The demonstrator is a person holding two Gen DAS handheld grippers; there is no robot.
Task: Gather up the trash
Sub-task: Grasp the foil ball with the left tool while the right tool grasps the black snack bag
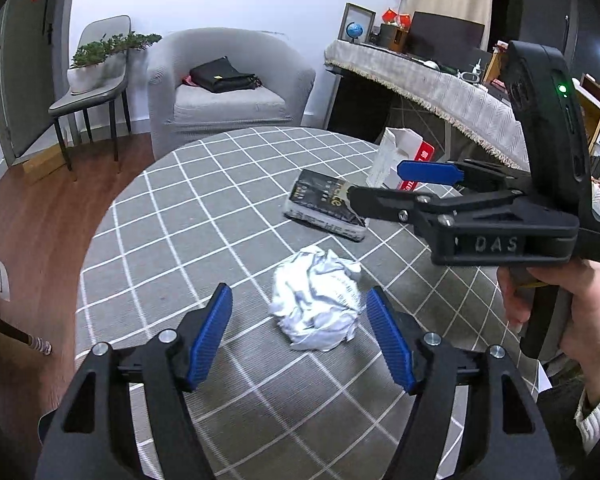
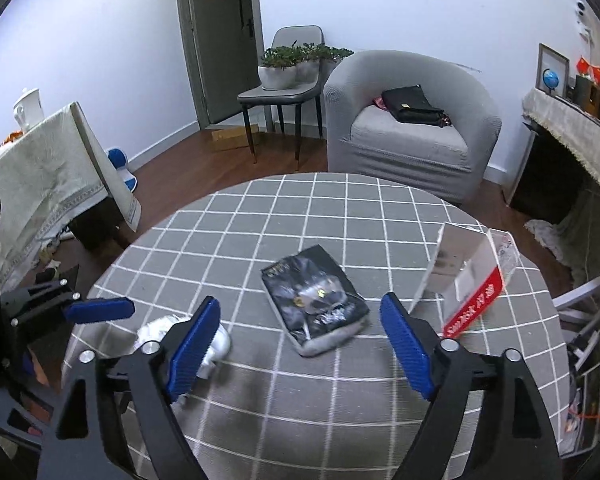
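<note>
A crumpled white paper ball [image 1: 315, 299] lies on the round grey checked table [image 1: 204, 208]. My left gripper [image 1: 299, 312] is open just short of it, with nothing between its blue pads. A crushed black snack bag [image 2: 315, 298] lies at the table's middle, and an open white and red carton [image 2: 473, 276] sits to its right. My right gripper [image 2: 300, 330] is open above the table, with the bag just beyond its fingertips and untouched. In the left wrist view the right gripper [image 1: 376, 180] hangs over the bag [image 1: 326, 204], held by a hand [image 1: 564, 304].
A grey armchair [image 2: 412, 128] with a black bag on it stands behind the table. A chair with potted plants [image 2: 292, 64] is beside it. A cloth-covered desk [image 1: 428, 80] runs along the right, and another covered table [image 2: 40, 168] stands at the left.
</note>
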